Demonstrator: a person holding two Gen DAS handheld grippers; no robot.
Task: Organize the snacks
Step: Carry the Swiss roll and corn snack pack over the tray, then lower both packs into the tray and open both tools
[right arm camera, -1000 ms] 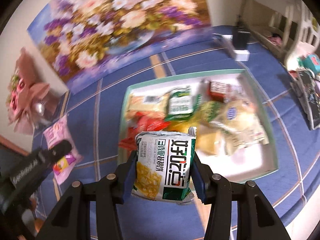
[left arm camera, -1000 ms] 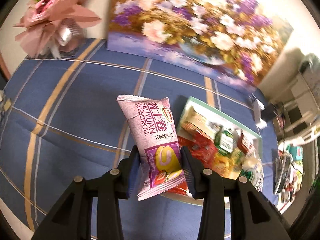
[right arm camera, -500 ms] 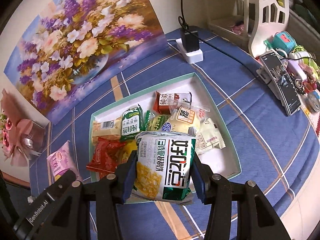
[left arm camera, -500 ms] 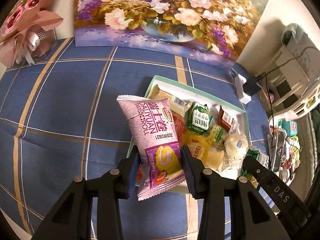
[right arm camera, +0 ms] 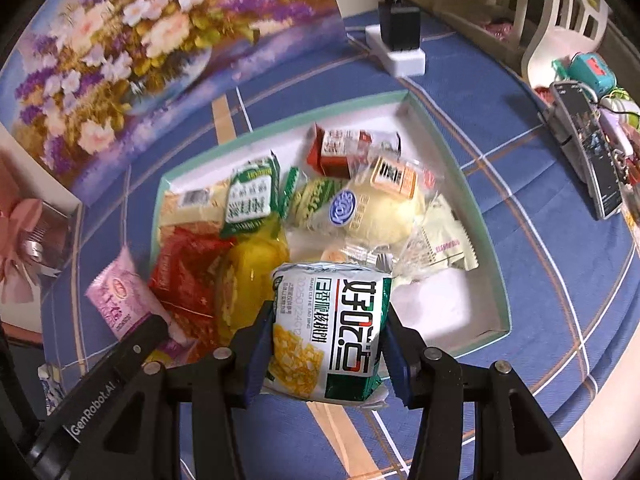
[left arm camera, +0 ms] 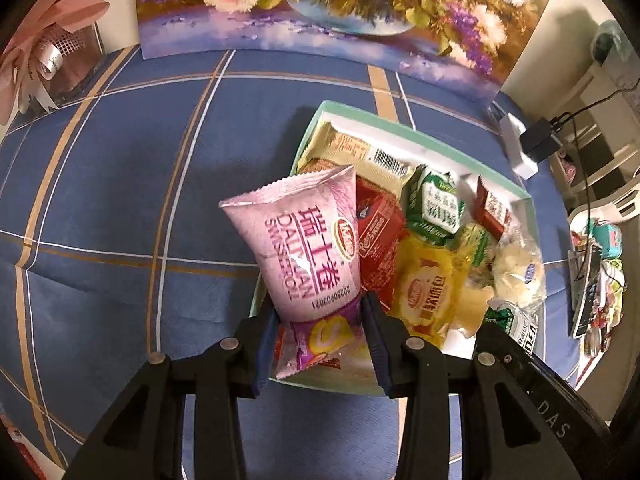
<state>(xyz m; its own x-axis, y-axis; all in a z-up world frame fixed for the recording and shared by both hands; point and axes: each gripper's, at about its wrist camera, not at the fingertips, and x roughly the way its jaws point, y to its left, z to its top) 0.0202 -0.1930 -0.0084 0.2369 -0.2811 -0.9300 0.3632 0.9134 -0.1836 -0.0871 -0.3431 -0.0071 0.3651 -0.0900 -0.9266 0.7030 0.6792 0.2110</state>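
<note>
My left gripper (left arm camera: 320, 336) is shut on a pink Swiss roll packet (left arm camera: 308, 252) and holds it above the left edge of a green-rimmed white tray (left arm camera: 404, 130). My right gripper (right arm camera: 326, 348) is shut on a green and white corn snack packet (right arm camera: 332, 324) above the tray's (right arm camera: 484, 232) near edge. The tray holds several snack packets, among them a red one (left arm camera: 376, 232), a yellow one (left arm camera: 428, 292) and a round bun (right arm camera: 380, 212). The pink packet (right arm camera: 116, 300) and the left gripper also show at the left of the right wrist view.
A blue checked cloth (left arm camera: 120, 184) covers the table. A flower painting (left arm camera: 320, 8) leans at the back. A pink bouquet (left arm camera: 44, 52) stands at the back left. A white power strip with a black adapter (right arm camera: 400, 36) lies behind the tray. A remote (right arm camera: 588, 152) lies at the right edge.
Both grippers have moved closer to the tray with their packets still held. The left one has swung right, over the tray's left edge. The right one is lower over the near edge.
</note>
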